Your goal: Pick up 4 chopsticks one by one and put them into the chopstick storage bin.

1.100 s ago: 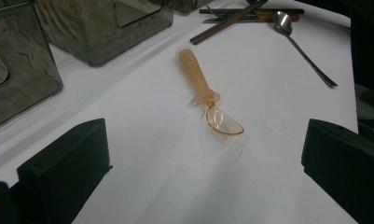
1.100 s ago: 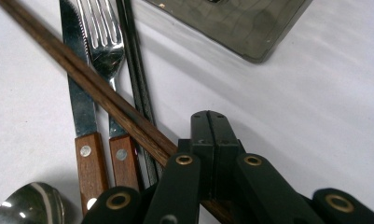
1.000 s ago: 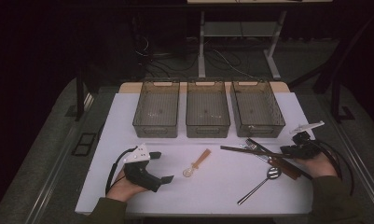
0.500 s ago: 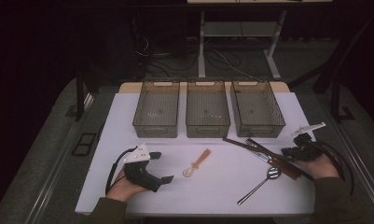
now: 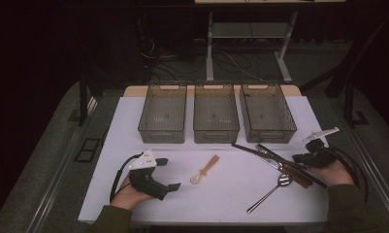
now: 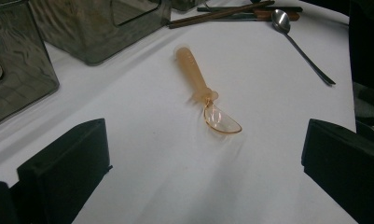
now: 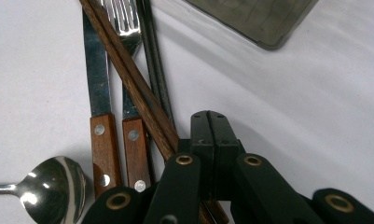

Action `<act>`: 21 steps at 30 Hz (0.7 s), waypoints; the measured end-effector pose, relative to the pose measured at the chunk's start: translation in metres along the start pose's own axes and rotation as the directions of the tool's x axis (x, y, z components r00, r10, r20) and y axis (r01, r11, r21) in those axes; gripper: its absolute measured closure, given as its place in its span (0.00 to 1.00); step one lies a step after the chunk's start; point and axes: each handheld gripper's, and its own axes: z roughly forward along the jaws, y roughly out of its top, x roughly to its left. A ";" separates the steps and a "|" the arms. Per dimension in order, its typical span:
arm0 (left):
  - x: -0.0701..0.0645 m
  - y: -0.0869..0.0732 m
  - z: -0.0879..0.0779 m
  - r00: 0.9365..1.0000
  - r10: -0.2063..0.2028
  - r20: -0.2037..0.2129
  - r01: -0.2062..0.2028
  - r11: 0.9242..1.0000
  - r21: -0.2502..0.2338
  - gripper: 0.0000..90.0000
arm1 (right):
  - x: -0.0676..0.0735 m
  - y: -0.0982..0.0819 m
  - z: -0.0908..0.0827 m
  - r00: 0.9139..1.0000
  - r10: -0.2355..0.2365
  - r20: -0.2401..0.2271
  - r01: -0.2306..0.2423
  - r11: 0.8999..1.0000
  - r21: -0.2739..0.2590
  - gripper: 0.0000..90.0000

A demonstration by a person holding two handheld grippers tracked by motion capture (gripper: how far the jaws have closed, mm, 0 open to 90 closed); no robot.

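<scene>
A translucent orange plastic spoon (image 5: 205,170) lies on the white mat, its bowl toward me. In the left gripper view the orange spoon (image 6: 205,93) rests just ahead of my open left gripper (image 6: 203,168), with nothing between the jaws. That left gripper (image 5: 169,174) sits on the mat left of the spoon. My right gripper (image 7: 209,135) is shut, its jaws pressed together on nothing. Beside it lie wooden chopsticks (image 7: 128,79), a wood-handled knife (image 7: 98,93) and a fork (image 7: 131,28). In the high view the right gripper (image 5: 301,158) rests at the near end of this cutlery (image 5: 274,160).
Three empty smoky plastic bins (image 5: 163,114) (image 5: 215,112) (image 5: 267,112) stand in a row at the back of the mat. A metal spoon (image 5: 274,187) lies near the front right. The white mat (image 5: 231,199) ends close to both hands.
</scene>
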 end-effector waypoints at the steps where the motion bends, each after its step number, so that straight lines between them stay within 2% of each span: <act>1: 0.000 0.000 0.000 1.000 0.000 0.000 0.000 1.000 0.000 0.00 | 0.000 0.000 0.000 1.000 -0.003 -0.001 0.003 1.000 -0.002 1.00; 7: 0.000 0.000 0.000 1.000 0.001 0.001 -0.001 1.000 0.002 0.00 | 0.000 0.000 -0.003 1.000 -0.001 -0.001 0.001 1.000 -0.016 1.00; 12: 0.000 0.000 0.000 1.000 0.001 0.001 -0.001 1.000 0.002 0.00 | -0.005 -0.002 -0.004 1.000 0.007 0.020 -0.007 1.000 -0.013 1.00; 21: 0.000 0.000 0.000 1.000 0.001 0.001 -0.001 1.000 0.005 0.00 | -0.020 -0.020 -0.015 0.998 0.053 0.033 -0.052 0.998 -0.033 1.00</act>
